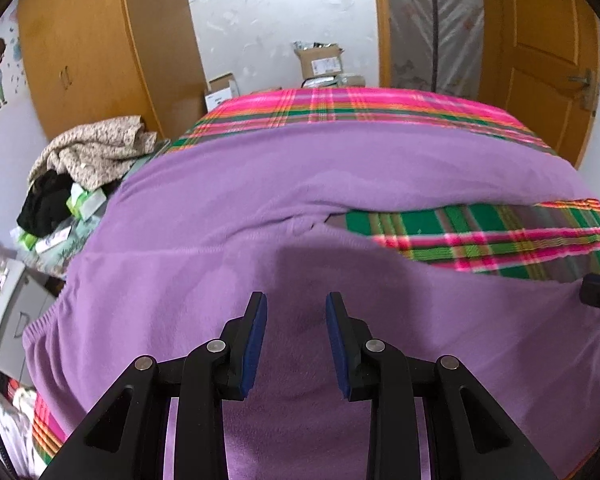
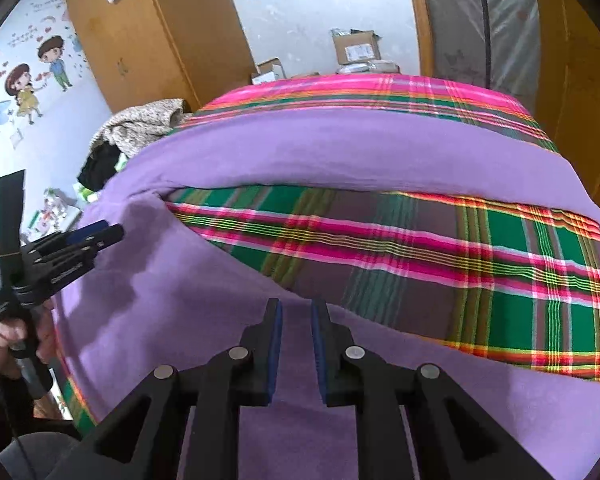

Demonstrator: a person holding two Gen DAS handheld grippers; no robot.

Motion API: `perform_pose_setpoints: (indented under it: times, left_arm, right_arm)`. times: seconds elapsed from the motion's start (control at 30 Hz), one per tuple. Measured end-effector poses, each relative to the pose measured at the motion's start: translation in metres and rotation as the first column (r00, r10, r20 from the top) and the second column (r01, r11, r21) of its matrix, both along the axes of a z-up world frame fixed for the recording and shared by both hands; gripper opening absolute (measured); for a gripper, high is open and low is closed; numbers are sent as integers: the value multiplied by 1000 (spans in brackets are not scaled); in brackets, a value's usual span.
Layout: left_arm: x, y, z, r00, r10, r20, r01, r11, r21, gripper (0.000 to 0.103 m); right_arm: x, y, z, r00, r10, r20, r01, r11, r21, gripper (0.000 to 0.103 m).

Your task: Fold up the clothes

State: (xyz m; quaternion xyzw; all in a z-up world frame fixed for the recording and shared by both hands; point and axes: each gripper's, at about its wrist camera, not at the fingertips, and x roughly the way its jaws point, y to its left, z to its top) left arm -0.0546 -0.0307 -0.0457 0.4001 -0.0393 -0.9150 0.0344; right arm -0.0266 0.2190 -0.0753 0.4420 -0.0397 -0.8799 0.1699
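Two tools hang over the bed, neither gripping anything. The left tool (image 1: 296, 308) has its blue pads moderately apart, bare purple fleece showing between them; the right tool (image 2: 296, 314) stands narrower, with a slim gap and nothing caught in it.

Beneath both lies the purple fleece trousers (image 1: 260, 184), spread across the plaid bedsheet (image 2: 440, 248), with the elastic waistband toward the bed's left edge and the two legs running to the right, sheet showing between them.

Risks, as I judge them: such narrow jaws may pinch only the top layer, or snag the sheet beneath, so the fold drags the bedding. Fleece is thick and soft, so a shallow bite could slip out mid-lift. Uneven lifting between hands would leave the leg skewed.

Writing: the left tool's side carries pale lettering, too small to read; labels on the cardboard boxes (image 2: 356, 50) beyond the far edge are illegible.
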Motion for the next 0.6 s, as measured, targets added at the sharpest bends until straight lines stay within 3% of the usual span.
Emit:
perform_pose_setpoints:
  times: [0.33,0.4,0.6]
  left_arm:
    - [-3,-1,-12,1000,5,29,-5,1000,1,33]
    - [-2,0,-11,999,22,27,-21,999,-27,47]
    - [-4,-6,-12,998,60,29,-59,998,-35,58]
  right_arm:
    - [-6,2,-8,1000,-18,4,18,1000,-1,15]
    - [-6,2,-8,1000,-20,1,20,1000,0,16]
    - [-5,-1,-8,1000,-20,-8,20,1000,9,18]
